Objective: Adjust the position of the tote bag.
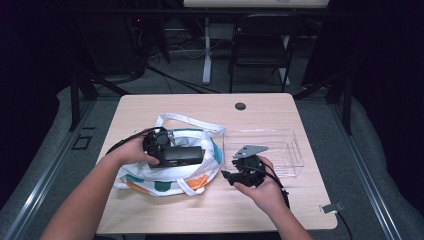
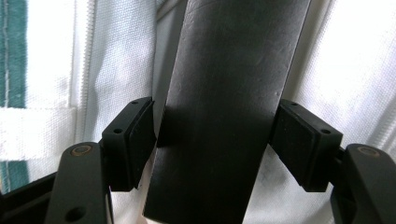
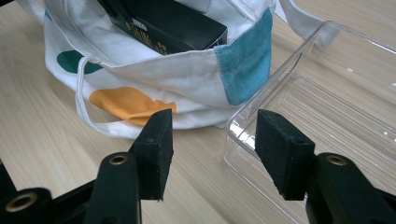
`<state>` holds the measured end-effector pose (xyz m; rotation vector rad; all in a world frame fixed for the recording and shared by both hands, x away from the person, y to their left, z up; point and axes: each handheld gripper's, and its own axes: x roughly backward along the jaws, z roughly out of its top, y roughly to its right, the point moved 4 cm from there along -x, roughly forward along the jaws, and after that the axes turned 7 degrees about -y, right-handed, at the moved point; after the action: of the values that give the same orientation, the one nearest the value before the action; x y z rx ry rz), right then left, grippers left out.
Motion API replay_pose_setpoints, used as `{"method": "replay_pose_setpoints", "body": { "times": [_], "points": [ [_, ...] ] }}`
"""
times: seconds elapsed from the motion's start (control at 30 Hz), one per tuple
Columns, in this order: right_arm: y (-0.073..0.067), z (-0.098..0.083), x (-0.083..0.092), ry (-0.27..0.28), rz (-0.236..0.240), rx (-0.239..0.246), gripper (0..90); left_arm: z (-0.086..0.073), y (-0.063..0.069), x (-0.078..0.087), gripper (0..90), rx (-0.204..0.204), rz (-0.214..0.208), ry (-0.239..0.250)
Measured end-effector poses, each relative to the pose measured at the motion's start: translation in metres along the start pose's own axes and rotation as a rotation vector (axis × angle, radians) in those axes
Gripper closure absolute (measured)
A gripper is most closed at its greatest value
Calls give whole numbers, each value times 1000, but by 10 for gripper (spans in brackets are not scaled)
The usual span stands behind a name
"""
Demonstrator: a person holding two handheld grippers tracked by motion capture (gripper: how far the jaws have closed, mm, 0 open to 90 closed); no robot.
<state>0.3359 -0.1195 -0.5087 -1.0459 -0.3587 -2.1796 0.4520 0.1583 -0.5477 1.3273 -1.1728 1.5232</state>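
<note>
Hands first, nearest you: your right gripper (image 1: 234, 175) hovers low over the table (image 1: 200, 215) with its jaws apart and nothing between them. It seems parked there so that it stays clear of the bag's mouth yet close enough to steady the cloth. In the right gripper view its pads (image 3: 156, 149) frame the tote bag (image 3: 187, 70) at eleven o'clock and the clear tray (image 3: 327, 116) at two.

Your left gripper (image 1: 157, 142) sits at ten o'clock from the right one, over the open bag. The black box (image 2: 224, 70) runs up between its jaws, which stand wide — the pads (image 2: 137, 140) flank the box's sides closely and look to be resting beside it rather than biting. The box lies on its long side, partly in the bag's mouth, so the cloth beneath likely carries it.

The tray, at one o'clock from your right hand, is empty — probably where the box came from. Beyond the table's far edge, at twelve, a dark chair (image 1: 262, 40) stands well apart.
</note>
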Motion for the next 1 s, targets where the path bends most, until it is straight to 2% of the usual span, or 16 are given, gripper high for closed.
{"method": "replay_pose_setpoints", "body": {
  "times": [0.13, 0.3, 0.67, 1.0],
  "points": [
    [1, 0, 0, -5, 1, -4, 466, 1, 0, -4, 319, -5, -11, -6],
    [1, -1, 0, -2, 0, -9, 466, 2, -1, -9, 326, -35, -12, -15],
    [2, -1, 0, 2, -2, -15, 466, 6, 0, -19, 329, -38, -43, -32],
    [2, -1, -1, 10, -2, -11, 463, 6, -1, -23, 328, -46, -48, -37]
  ]
}}
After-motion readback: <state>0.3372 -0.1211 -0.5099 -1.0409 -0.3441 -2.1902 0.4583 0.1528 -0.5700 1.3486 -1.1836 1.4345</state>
